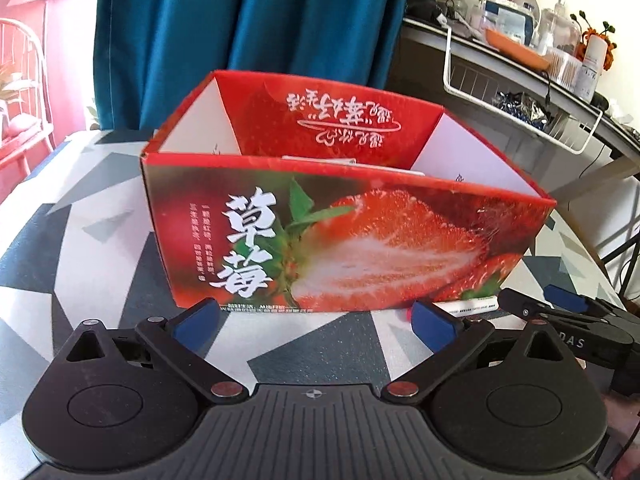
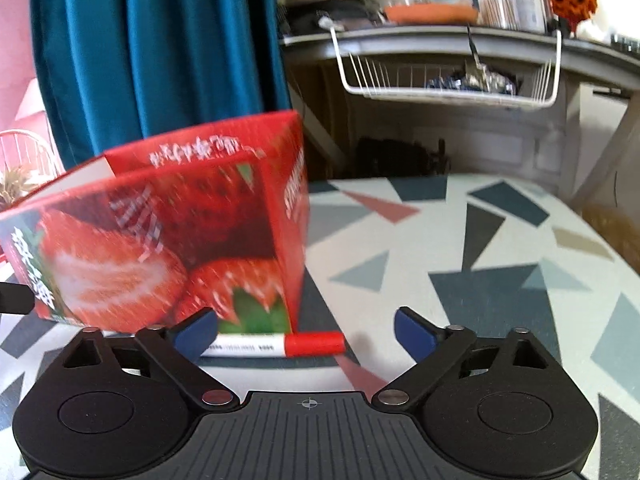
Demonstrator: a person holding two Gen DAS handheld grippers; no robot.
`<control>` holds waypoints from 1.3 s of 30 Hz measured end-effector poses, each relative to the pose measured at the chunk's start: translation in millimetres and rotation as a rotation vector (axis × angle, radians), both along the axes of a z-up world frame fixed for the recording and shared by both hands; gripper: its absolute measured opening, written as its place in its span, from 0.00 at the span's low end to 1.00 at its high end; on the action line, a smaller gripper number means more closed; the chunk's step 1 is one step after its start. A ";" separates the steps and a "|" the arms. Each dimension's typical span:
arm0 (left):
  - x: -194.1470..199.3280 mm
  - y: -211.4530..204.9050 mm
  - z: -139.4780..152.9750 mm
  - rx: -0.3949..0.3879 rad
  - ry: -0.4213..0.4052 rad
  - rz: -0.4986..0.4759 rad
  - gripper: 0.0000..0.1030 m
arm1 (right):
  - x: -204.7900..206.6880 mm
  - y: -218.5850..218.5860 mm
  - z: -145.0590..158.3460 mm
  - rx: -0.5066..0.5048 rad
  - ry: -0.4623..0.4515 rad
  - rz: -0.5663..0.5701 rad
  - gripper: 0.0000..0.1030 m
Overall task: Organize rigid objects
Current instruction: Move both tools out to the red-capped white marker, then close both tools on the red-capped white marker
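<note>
An open-topped red strawberry box [image 1: 344, 236] stands on the patterned table [image 1: 92, 248]; the flat white edge of something shows inside it. My left gripper [image 1: 316, 324] is open just in front of the box's near wall, with nothing between its fingers. In the right wrist view a white marker with a red cap [image 2: 280, 346] lies on the table by the corner of the strawberry box [image 2: 160, 240]. My right gripper [image 2: 306, 336] is open with the marker lying crosswise between its jaws, its white end behind the left finger. The left wrist view shows the right gripper [image 1: 560, 308] beside the marker [image 1: 472, 307].
A blue curtain [image 1: 240, 40] hangs behind the table. At the back right a cluttered shelf carries a white wire basket [image 2: 448, 80] underneath. A red chair [image 1: 24, 80] stands at far left. Bare patterned table [image 2: 480, 248] stretches right of the box.
</note>
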State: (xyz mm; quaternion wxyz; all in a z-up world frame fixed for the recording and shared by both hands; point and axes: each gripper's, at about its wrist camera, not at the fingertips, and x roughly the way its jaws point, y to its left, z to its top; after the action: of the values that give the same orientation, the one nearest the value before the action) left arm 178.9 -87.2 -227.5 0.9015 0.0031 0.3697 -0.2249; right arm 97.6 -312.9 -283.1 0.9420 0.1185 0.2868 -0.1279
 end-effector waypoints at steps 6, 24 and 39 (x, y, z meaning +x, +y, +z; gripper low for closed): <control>4.9 -3.0 -10.7 0.005 0.040 -0.004 0.91 | 5.3 -5.3 -3.1 0.045 0.007 0.012 0.74; 12.0 3.0 -27.9 -0.073 0.128 -0.024 0.71 | 25.3 13.5 -8.7 0.089 0.087 0.143 0.39; 27.3 -4.2 -39.2 -0.093 0.109 -0.061 0.54 | 36.5 51.3 -10.6 0.028 0.077 0.277 0.36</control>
State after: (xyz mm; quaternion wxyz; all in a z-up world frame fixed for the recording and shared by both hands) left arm 206.2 -91.4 -266.8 0.8721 -0.0399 0.4069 -0.2689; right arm 134.1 -261.6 -293.7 0.9372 0.0860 0.3381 0.0029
